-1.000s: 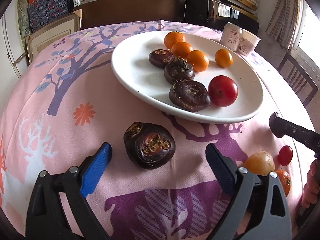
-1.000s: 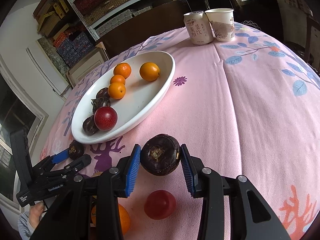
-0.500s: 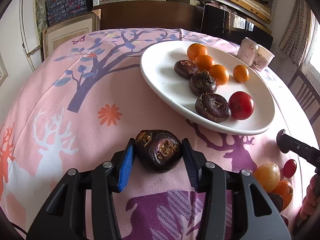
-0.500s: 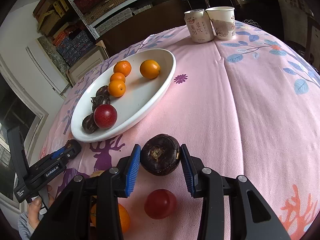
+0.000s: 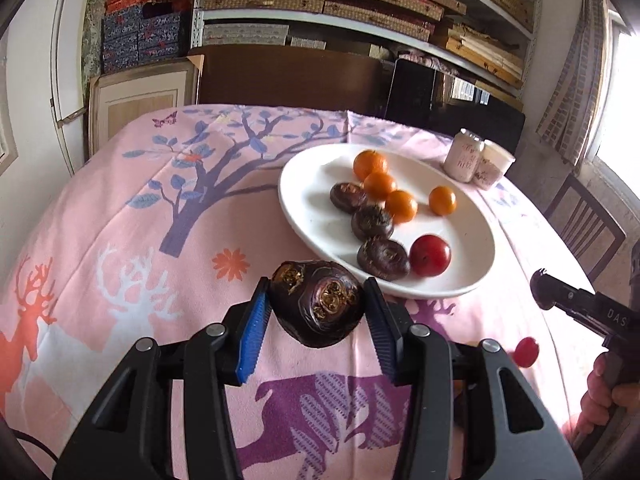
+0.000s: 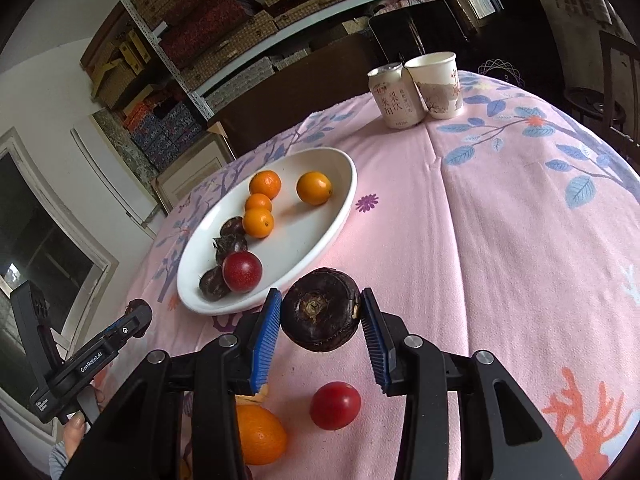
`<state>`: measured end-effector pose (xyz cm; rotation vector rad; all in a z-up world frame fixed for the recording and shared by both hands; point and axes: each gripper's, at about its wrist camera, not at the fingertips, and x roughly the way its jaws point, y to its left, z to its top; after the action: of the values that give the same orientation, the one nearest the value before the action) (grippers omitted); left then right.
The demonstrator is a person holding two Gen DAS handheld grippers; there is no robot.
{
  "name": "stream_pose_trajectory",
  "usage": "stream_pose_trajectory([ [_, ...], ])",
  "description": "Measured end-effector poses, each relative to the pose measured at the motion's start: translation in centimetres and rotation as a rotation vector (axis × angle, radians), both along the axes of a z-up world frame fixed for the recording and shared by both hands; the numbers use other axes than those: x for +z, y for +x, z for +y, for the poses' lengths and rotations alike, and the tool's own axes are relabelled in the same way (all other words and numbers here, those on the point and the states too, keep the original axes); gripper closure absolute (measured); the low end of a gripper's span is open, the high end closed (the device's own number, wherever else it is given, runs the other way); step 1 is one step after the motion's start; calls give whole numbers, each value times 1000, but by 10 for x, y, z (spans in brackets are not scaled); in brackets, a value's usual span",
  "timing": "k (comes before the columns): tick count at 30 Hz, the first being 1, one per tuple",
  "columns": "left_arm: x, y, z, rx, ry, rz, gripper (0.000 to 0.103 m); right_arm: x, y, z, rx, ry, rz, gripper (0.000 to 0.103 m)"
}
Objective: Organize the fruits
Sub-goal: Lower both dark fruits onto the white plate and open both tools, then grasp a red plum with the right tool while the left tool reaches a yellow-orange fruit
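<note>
My left gripper (image 5: 316, 314) is shut on a dark water chestnut (image 5: 318, 302), held above the pink cloth just in front of the white plate (image 5: 320, 220). The plate holds several oranges, three dark chestnuts and a red fruit (image 5: 430, 255). My right gripper (image 6: 319, 320) is shut on another dark water chestnut (image 6: 320, 314), lifted near the plate's (image 6: 332, 232) front right rim. The left gripper also shows in the right wrist view (image 6: 134, 322).
Loose on the cloth: a red fruit (image 6: 335, 405) and an orange (image 6: 260, 434) under my right gripper, and a small red fruit (image 5: 525, 352). A can (image 6: 394, 94) and paper cup (image 6: 438, 84) stand at the far edge. A chair (image 5: 584, 232) is at the right.
My left gripper closed on the chestnut that lay on the cloth and lifted it toward the plate. My right gripper rose a little with its chestnut.
</note>
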<state>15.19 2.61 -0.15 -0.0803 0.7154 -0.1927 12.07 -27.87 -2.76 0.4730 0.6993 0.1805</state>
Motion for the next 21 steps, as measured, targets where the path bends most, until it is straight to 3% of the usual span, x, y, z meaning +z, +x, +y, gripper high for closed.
stream_pose_trajectory([
  [8,10,53,-32,-31,7,8,56,22,50,29,74,-17,-22,61],
  [9,7,56,-35,-28,11,4,45,22,57,31,75,-16,-35,61],
  [11,1,58,-36,-33,30,0,24,19,62,30,47,-13,-59,41],
  [15,-1,59,-26,-32,-1,15,22,18,58,22,24,-4,-64,41],
  [17,-1,55,-19,-22,-33,16,11,16,54,18,27,1,-54,39],
  [21,-8,41,-11,12,-14,15,6,4,44,10,-5,-1,-13,36],
])
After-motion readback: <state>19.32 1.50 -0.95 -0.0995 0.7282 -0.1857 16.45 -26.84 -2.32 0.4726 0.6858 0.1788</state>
